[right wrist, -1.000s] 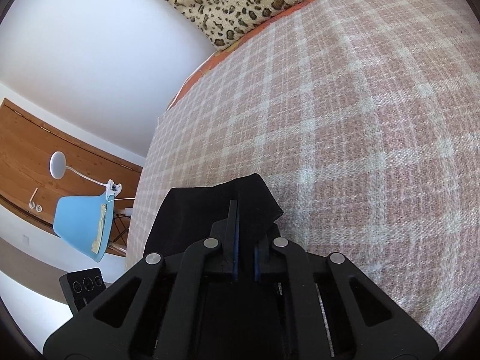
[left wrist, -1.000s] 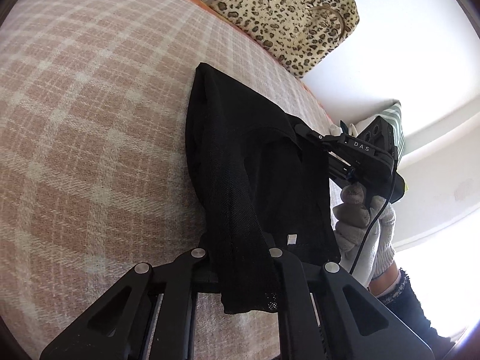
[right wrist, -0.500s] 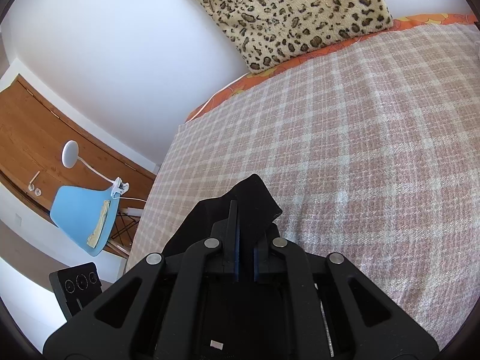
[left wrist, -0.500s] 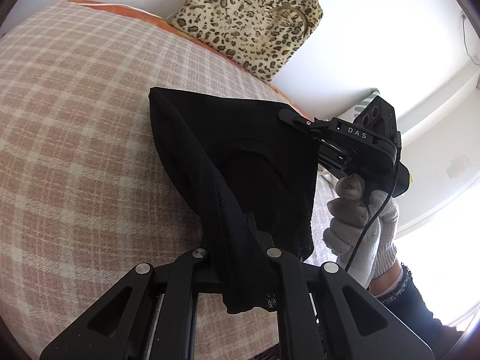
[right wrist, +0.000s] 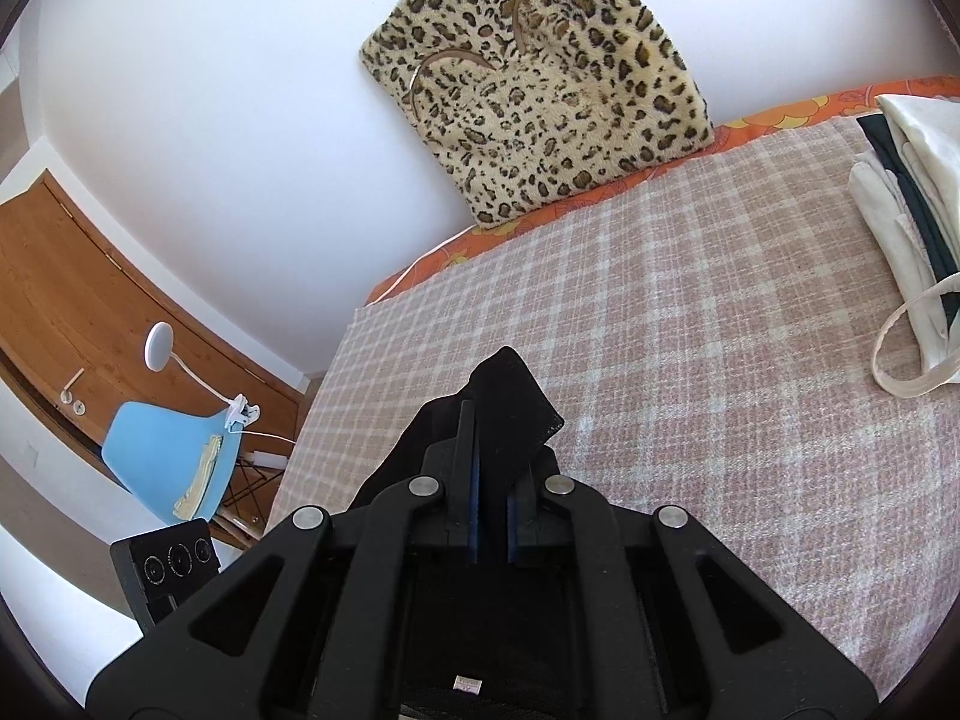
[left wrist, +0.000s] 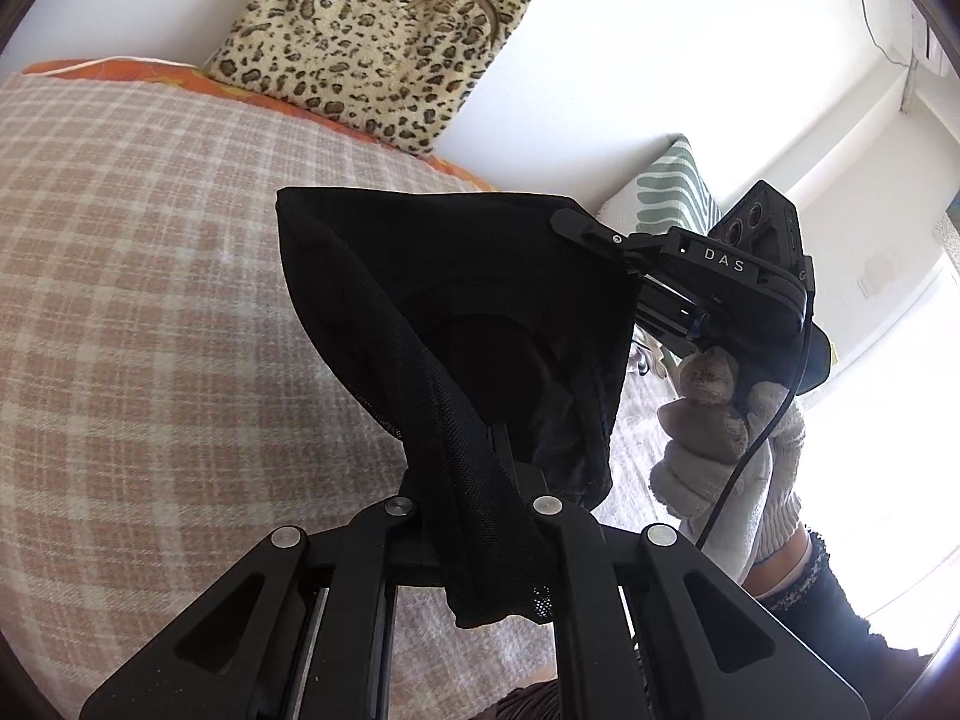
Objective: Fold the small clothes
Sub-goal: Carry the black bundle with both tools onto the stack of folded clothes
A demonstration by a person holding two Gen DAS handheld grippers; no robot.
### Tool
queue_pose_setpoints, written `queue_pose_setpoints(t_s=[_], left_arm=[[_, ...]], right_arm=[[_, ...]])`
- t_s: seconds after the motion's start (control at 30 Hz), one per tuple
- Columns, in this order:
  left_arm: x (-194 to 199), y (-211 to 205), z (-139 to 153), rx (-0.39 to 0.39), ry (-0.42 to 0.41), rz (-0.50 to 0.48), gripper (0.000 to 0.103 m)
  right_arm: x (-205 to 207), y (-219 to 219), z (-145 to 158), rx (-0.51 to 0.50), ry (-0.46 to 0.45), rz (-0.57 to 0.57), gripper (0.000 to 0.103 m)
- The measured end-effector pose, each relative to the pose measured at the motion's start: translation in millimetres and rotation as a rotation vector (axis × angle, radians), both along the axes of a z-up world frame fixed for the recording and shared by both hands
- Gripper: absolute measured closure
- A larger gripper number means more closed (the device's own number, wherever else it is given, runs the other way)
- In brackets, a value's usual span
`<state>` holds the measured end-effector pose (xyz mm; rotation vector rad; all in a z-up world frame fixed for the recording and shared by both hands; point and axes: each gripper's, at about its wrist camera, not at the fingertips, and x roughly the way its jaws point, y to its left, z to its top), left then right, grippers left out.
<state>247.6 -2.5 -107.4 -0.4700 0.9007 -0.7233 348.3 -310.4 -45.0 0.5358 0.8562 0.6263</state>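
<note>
The left gripper [left wrist: 480, 480] pinches one corner of a black mesh garment [left wrist: 480, 312], a short end of cloth hanging below its jaws. From there the garment's top edge runs up and to the right to the right gripper [left wrist: 576, 225], which clamps the other corner in a gloved hand [left wrist: 726, 444]. The cloth hangs stretched between them above the plaid bedspread [left wrist: 150, 300]. Farther back, a leopard-print bag [right wrist: 540, 78] leans against the wall, and folded pale clothes [right wrist: 906, 192] lie at the bedspread's right edge.

A bed [right wrist: 690, 324] under a pink plaid blanket (orange sheet at the edge) carries a leopard-print bag [right wrist: 552, 78] and folded pale clothes [right wrist: 906, 180].
</note>
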Motion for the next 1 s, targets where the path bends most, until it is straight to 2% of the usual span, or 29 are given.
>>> queue_pose_setpoints(t_s=[0.17,0.53,0.7,1.0], left_arm=[[8,-32,19,0.007,-0.047,-0.056,0.096],[30,-110,47,-0.012,-0.082,-0.138,0.096],[40,-148,60,-0.019,-0.101,-0.171,0.096],[66,-215,71,-0.012,-0.134,-0.229,0.096]], right_arm=[[-4,-41,8,0.005,-0.017,-0.052,0.096],[-6,-122,21,-0.035,-0.029,-0.130,0.096],[0,-165,34,-0.046,-0.044,-0.168,0.096],[23,-236,38,-0.060,-0.048,-0.239,0.096]])
